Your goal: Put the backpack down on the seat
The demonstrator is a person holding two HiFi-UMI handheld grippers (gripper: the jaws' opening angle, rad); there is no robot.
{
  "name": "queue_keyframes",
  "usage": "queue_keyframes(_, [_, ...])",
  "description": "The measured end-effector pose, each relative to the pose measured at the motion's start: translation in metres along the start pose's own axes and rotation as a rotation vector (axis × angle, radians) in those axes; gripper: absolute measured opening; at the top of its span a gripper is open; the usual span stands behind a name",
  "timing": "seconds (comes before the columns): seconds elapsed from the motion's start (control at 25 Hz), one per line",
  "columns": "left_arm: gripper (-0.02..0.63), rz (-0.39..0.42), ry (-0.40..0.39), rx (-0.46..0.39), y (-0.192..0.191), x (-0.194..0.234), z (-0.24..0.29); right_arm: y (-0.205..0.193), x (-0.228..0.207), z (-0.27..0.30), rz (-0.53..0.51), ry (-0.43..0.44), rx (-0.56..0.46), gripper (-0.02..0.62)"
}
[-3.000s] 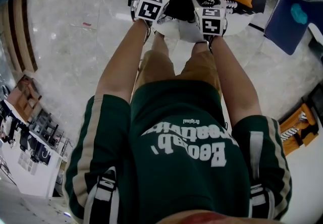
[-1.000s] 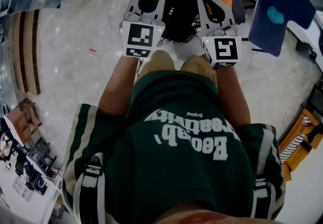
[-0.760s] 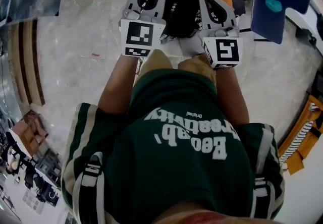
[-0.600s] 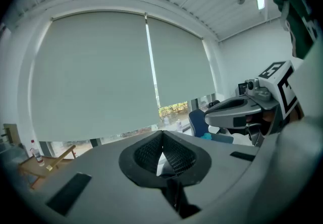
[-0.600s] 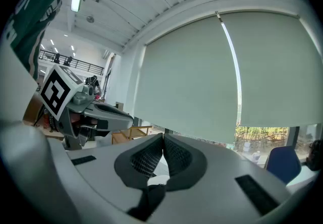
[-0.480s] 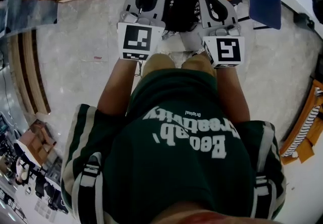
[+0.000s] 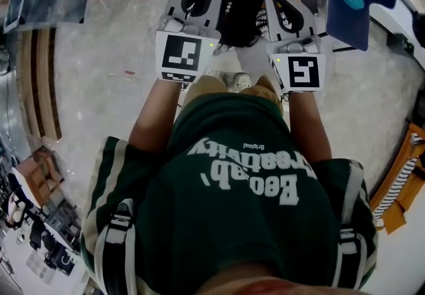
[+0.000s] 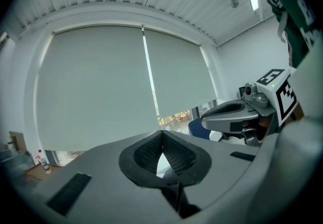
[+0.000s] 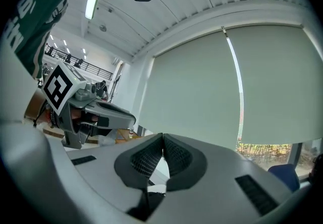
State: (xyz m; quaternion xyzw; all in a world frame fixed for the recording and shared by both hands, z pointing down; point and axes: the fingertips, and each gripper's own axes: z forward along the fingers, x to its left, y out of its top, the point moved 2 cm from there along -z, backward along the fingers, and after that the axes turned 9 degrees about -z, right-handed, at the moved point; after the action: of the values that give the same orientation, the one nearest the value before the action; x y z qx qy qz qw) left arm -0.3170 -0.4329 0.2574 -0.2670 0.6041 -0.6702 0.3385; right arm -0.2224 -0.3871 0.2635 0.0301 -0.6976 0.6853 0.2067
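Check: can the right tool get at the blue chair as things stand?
Probably yes for the path: the blue chair stands right of the right tool, with nothing between. But that tool is shut, seemingly holding the black backpack beside it.

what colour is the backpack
The backpack is black; the head view shows it best.
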Motion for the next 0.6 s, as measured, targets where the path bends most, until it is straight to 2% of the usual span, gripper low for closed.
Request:
queue_keyframes(0.4, [0.018,0.013,0.089,-0.011,-0.001,-0.086,-0.042,-0.002,-0.006,-0.090,-0.022,0.080,-0.094,0.035])
queue_keyframes(0.6, [0.018,0.022,0.108,-0.009,-0.002,-0.114,-0.055,-0.014,0.000,-0.126,-0.001,0.140,-0.056,0.034])
